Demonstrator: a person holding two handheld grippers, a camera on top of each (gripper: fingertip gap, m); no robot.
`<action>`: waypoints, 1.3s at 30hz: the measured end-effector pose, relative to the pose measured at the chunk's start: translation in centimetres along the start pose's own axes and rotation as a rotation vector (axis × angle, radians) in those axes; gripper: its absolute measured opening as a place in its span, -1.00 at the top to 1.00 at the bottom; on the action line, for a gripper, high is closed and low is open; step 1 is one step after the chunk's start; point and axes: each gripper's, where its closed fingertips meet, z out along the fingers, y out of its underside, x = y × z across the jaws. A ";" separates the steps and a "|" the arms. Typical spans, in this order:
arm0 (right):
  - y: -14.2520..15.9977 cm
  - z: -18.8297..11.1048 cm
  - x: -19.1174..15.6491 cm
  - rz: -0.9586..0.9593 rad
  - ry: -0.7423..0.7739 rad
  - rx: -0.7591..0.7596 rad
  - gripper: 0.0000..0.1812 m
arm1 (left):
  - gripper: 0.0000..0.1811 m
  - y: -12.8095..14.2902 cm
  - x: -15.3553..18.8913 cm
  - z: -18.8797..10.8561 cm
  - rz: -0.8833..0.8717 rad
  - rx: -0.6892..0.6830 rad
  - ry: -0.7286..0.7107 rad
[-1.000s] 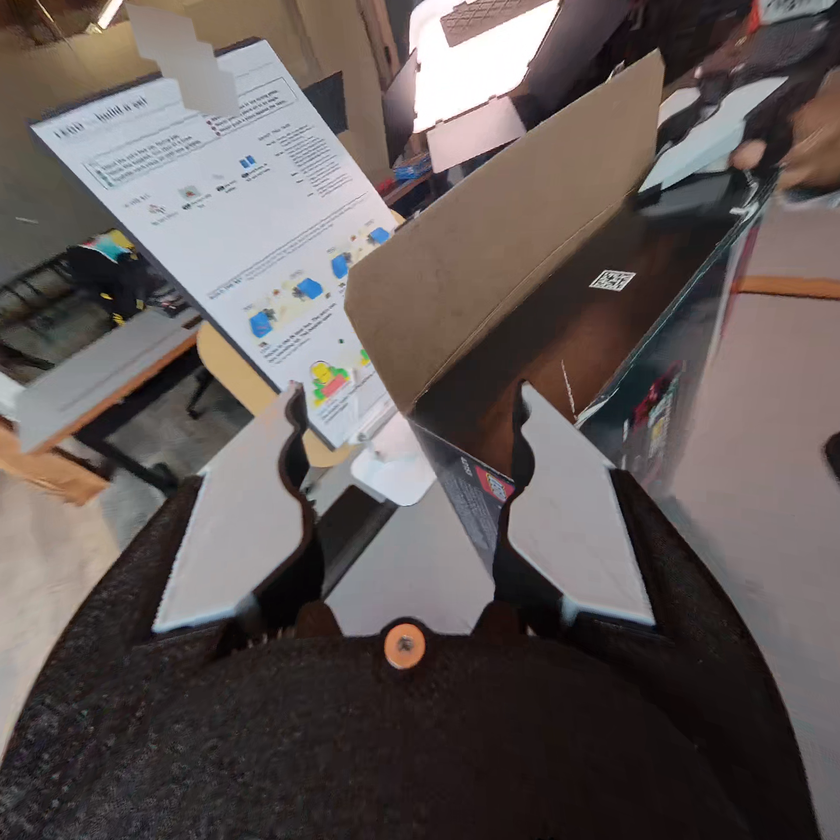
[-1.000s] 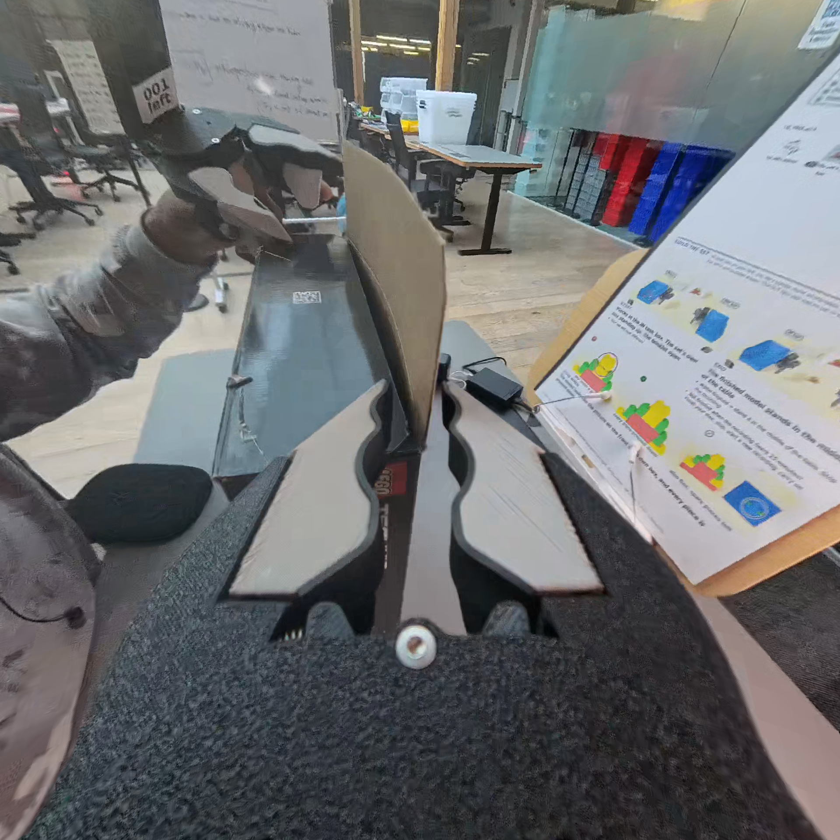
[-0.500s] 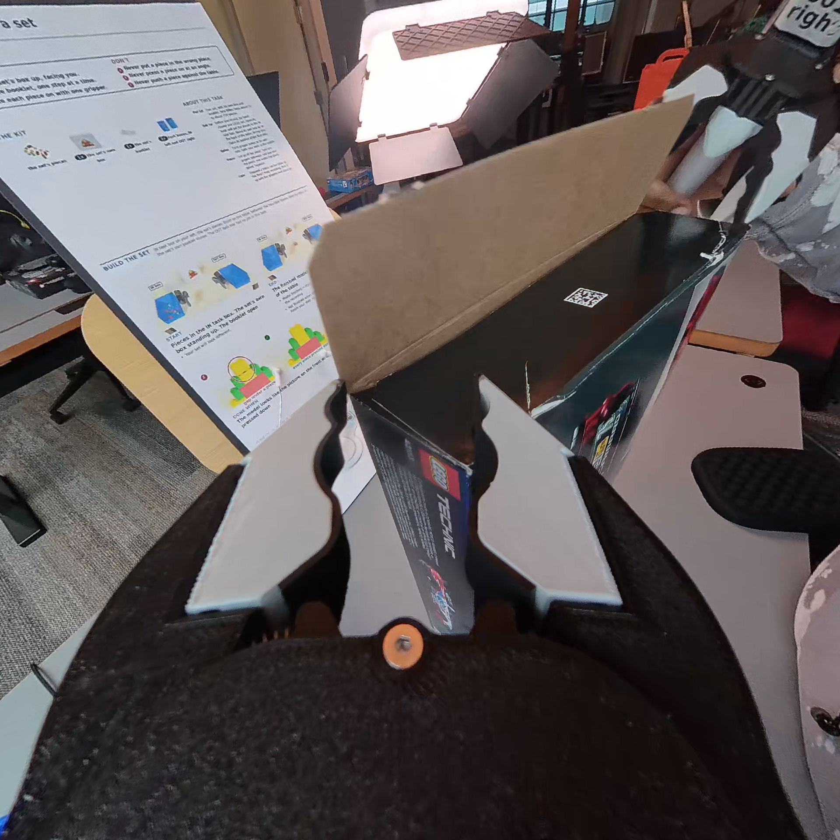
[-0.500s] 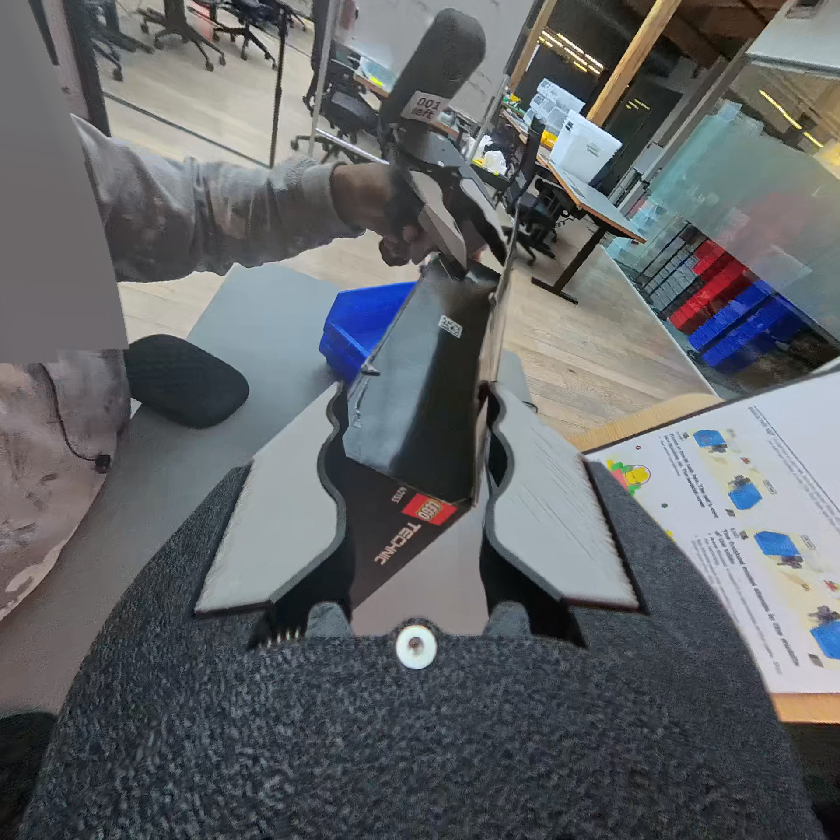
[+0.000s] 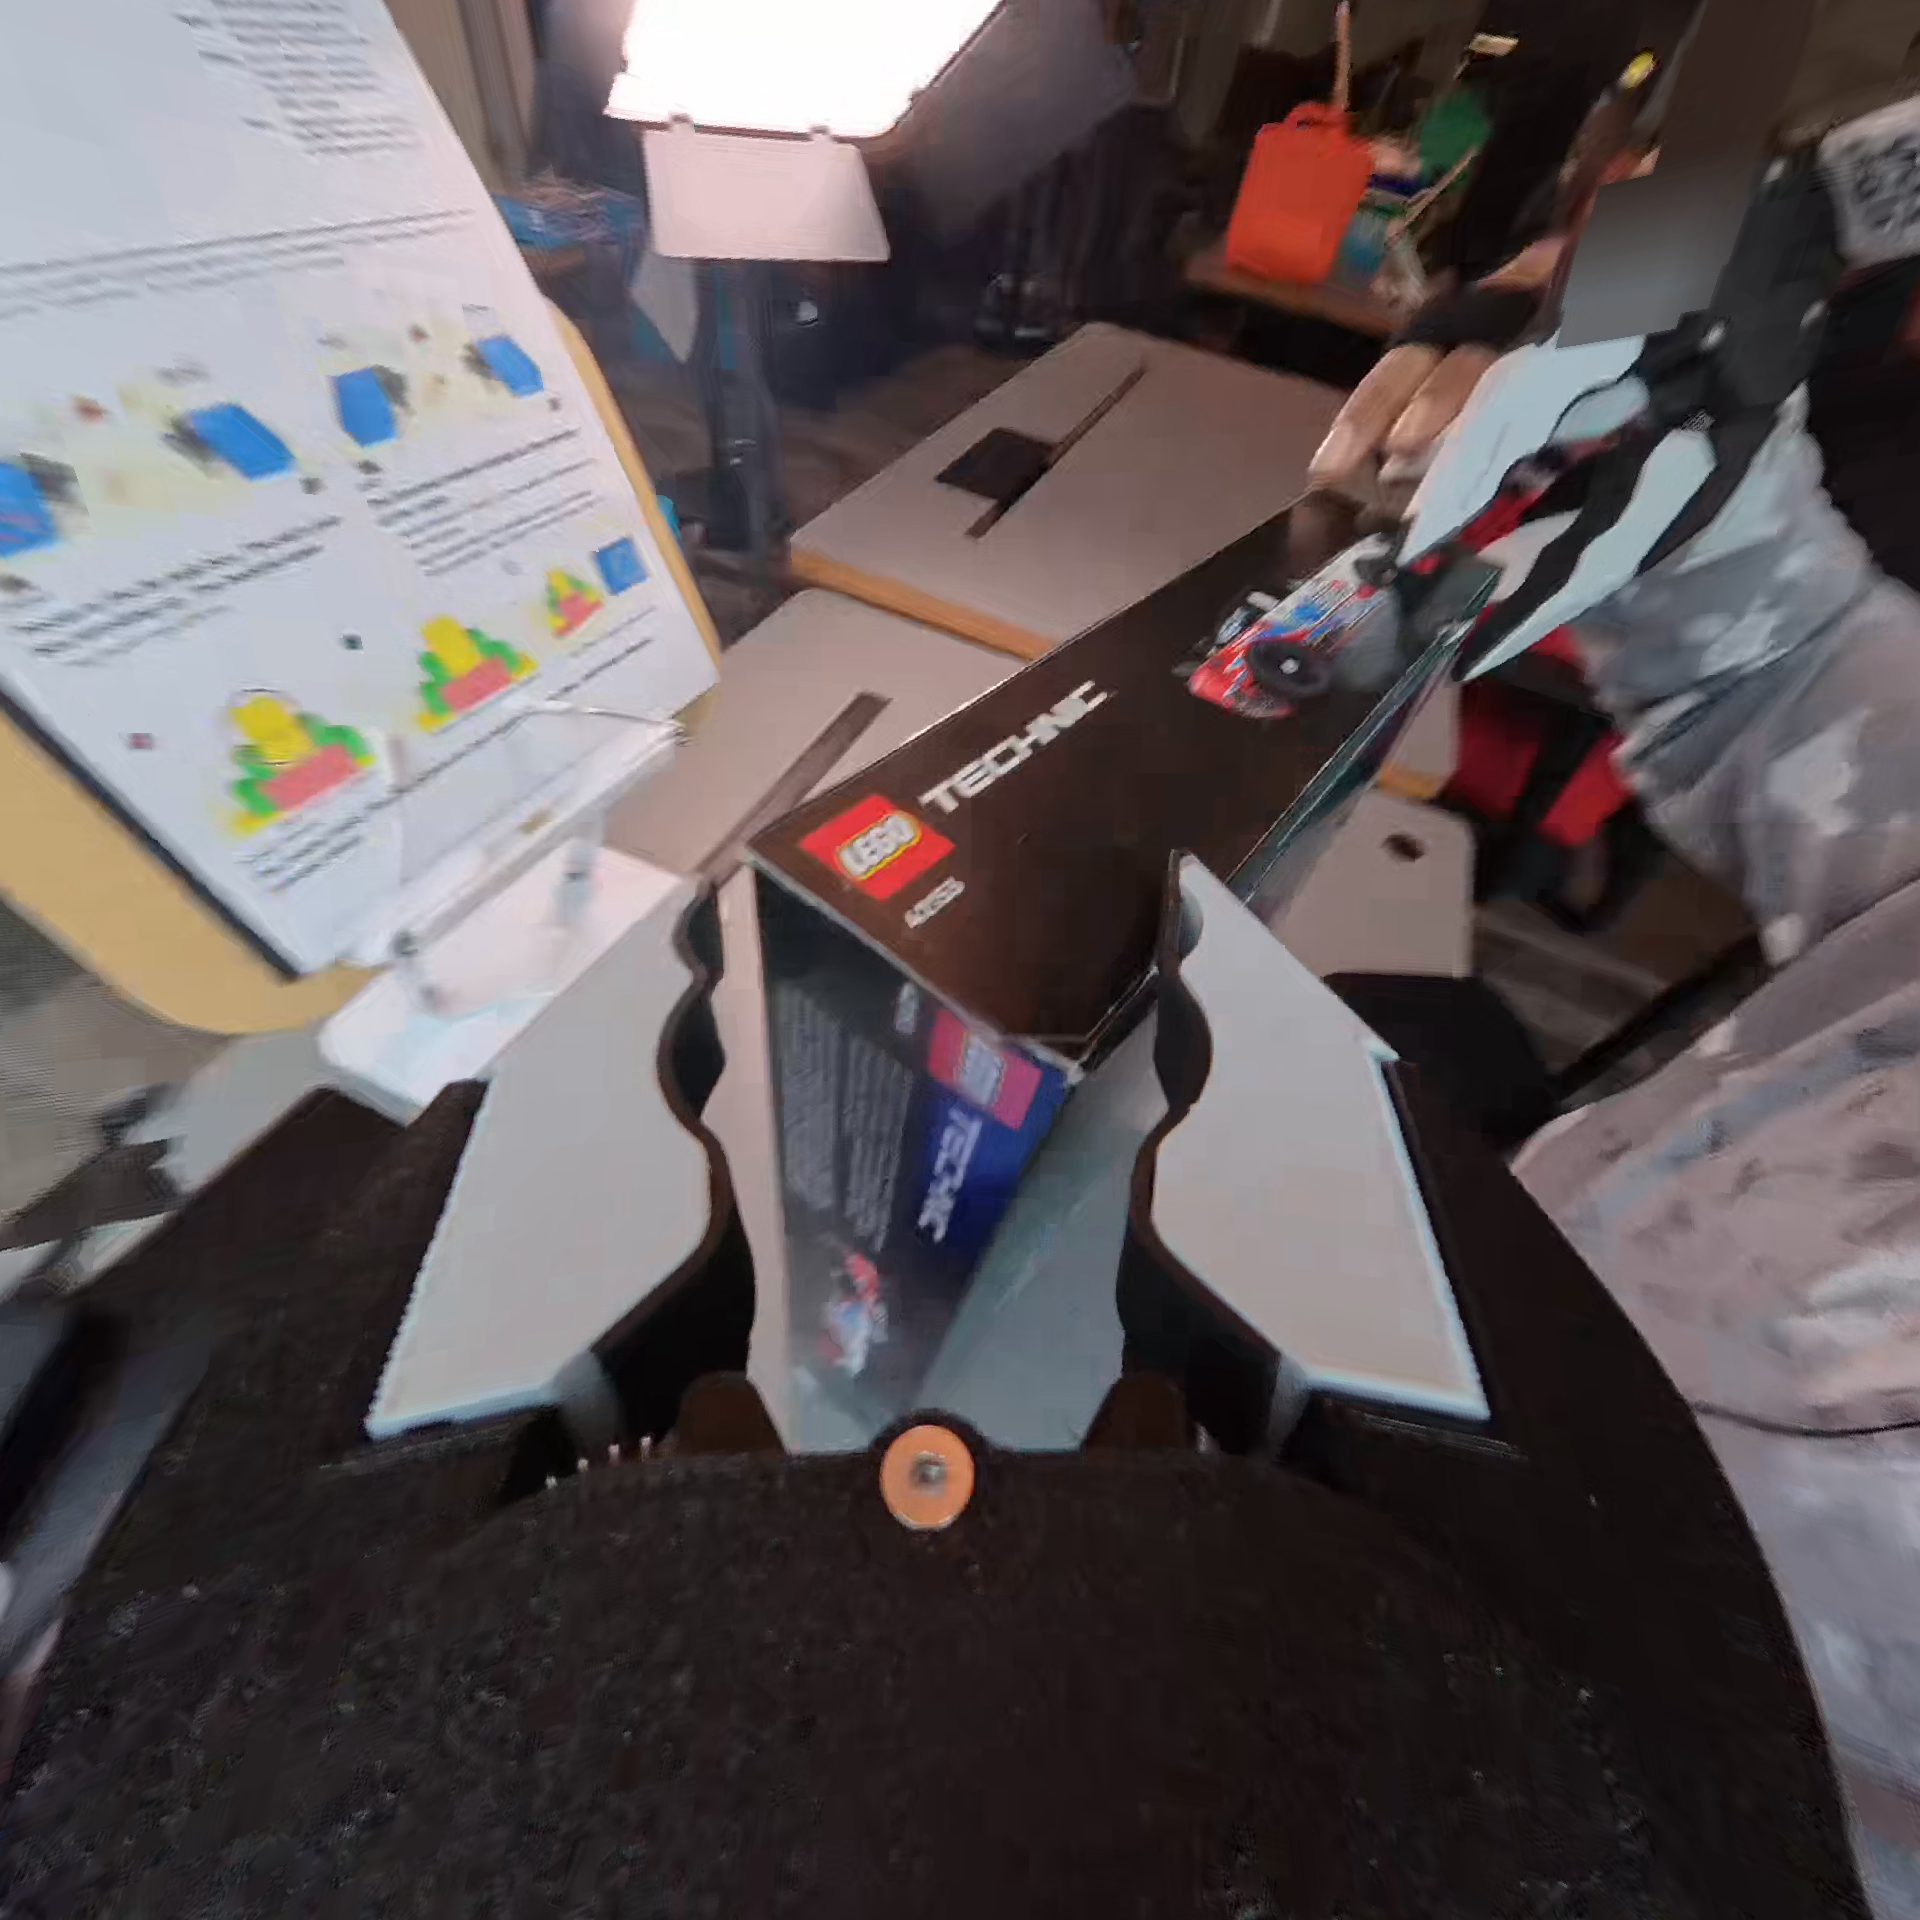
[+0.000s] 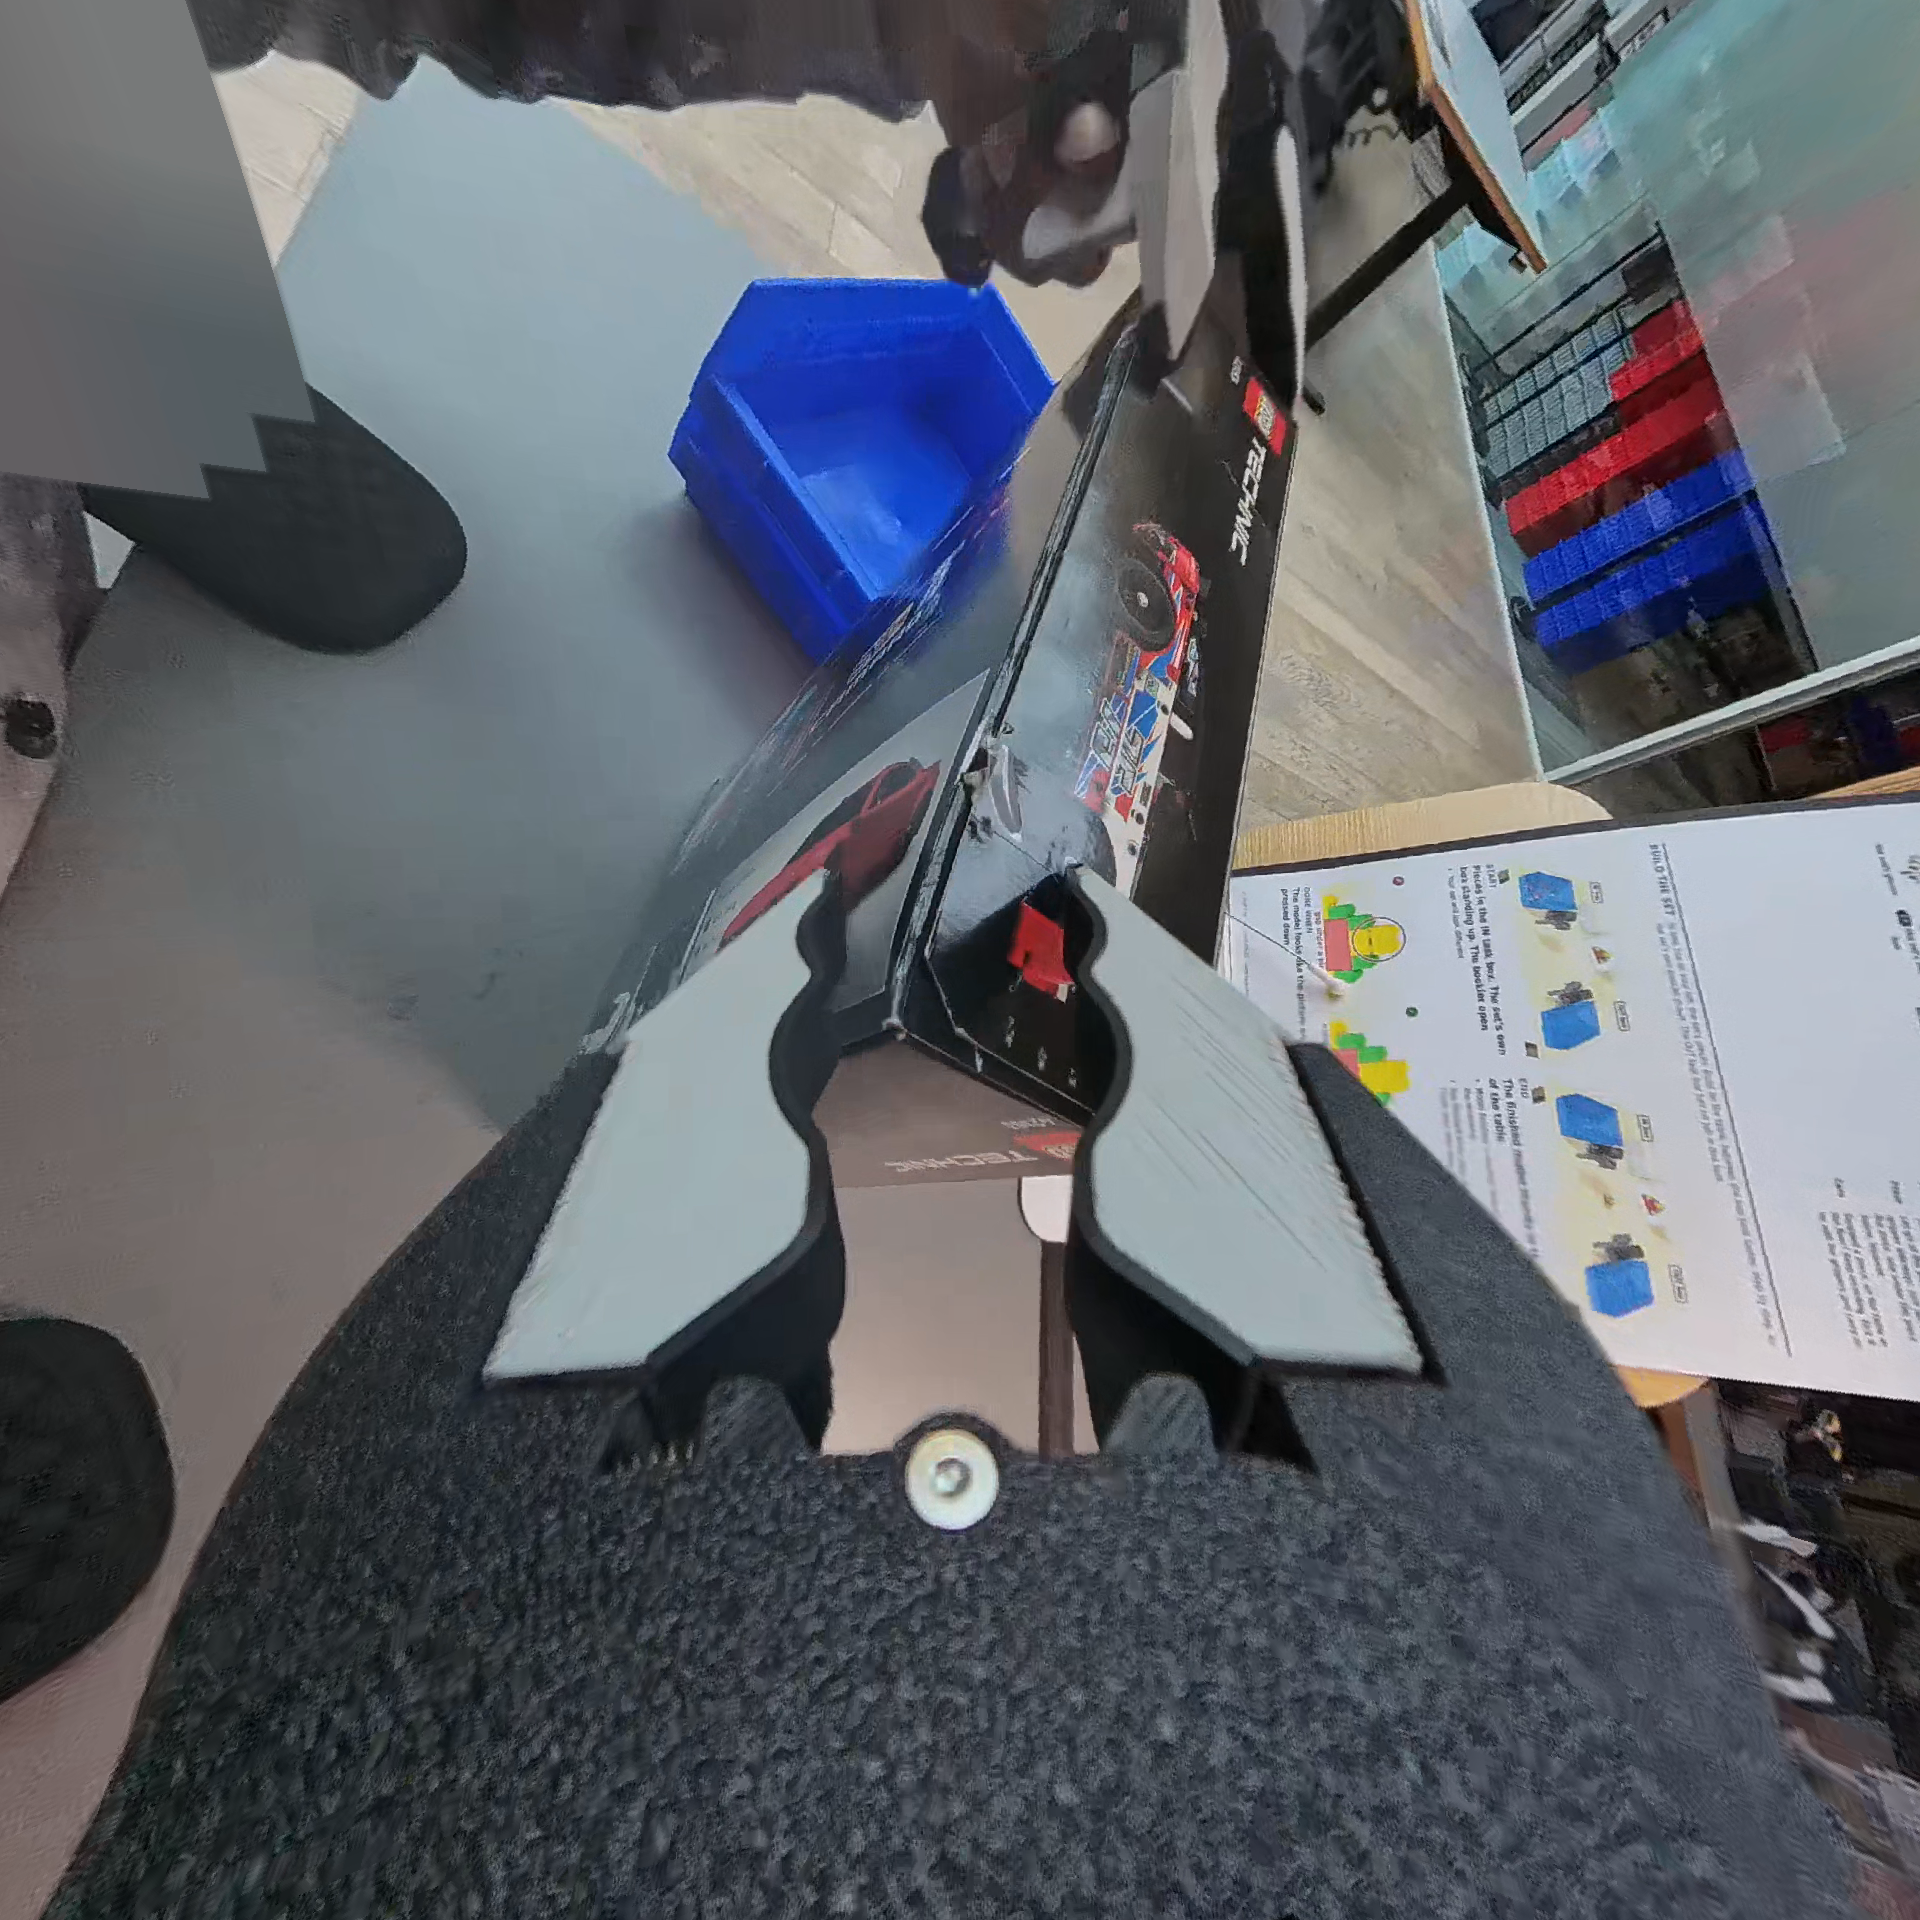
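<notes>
A long black toy-set box point(image 5: 1039, 810) is held by its two ends, above the grey table. My left gripper point(image 5: 945, 904) is shut on the near end of the box, whose narrow printed side faces up. My right gripper point(image 6: 951, 894) is shut on the other end of the box point(image 6: 1132, 675), which is tilted on edge. The box's large face with a red car picture slopes down to the left. In the left wrist view the right gripper point(image 5: 1455, 582) shows at the far end. In the right wrist view the left gripper point(image 6: 1174, 312) shows at the top.
An open blue bin point(image 6: 862, 457) stands on the grey table point(image 6: 416, 831) just left of the box's far half. A white instruction board point(image 6: 1662, 1039) on a stand is to the right, and also shows in the left wrist view point(image 5: 260, 468). A black padded rest point(image 6: 291, 540) lies at the left.
Both grippers have rolled the box about its long axis. The brown flap that stood up is out of sight and a printed side faces up. The right wrist view now looks down on the bin.
</notes>
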 end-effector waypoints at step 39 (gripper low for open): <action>16.2 11.7 -18.3 -0.119 0.568 -0.377 0.02 | 0.03 19.3 -2.0 4.3 -0.396 0.354 -0.312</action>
